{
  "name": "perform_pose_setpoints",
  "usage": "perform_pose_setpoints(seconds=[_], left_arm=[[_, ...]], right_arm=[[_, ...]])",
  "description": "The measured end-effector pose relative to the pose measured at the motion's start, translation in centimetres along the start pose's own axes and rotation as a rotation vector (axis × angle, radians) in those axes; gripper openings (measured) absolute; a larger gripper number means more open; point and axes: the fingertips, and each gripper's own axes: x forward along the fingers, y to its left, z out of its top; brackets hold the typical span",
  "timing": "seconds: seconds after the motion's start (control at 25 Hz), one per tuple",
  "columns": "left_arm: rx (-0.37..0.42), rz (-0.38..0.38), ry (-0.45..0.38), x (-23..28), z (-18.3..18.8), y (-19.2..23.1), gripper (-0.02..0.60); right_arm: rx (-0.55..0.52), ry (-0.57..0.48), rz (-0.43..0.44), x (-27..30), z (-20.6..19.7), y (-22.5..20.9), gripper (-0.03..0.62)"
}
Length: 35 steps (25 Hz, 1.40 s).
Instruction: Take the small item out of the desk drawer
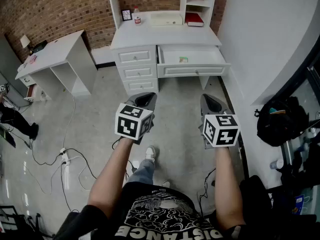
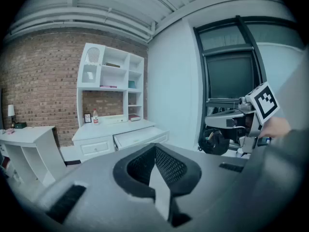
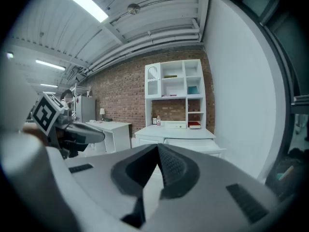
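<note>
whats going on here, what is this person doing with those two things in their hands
A person stands back from the white desk, holding a claw in each hand. The left claw and the right claw are both shut and empty, and point toward the desk. The desk drawer is pulled open, and the small item lies inside it, not yet touched.

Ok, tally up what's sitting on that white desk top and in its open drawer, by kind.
Dark framed item: 1
Bottle: 1
White box: 1
Red book: 1
Small item in the open drawer: 1
Total: 5
</note>
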Motion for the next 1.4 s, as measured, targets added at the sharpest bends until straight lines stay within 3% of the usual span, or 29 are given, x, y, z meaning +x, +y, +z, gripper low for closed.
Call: perform_pose_setpoints(seconds=[0.4, 1.4], left_arm=[[0.002, -0.014, 0.001, 3.7, 0.5, 3.8, 0.002], [0.017, -0.106, 0.038, 17.4, 4.7, 15.8, 0.002]], right_arm=[[0.007, 0.010, -0.028, 4.7, 0.3, -0.7, 0.006], [0.022, 0.075, -0.088, 20.9, 3.4, -4.0, 0.118]])
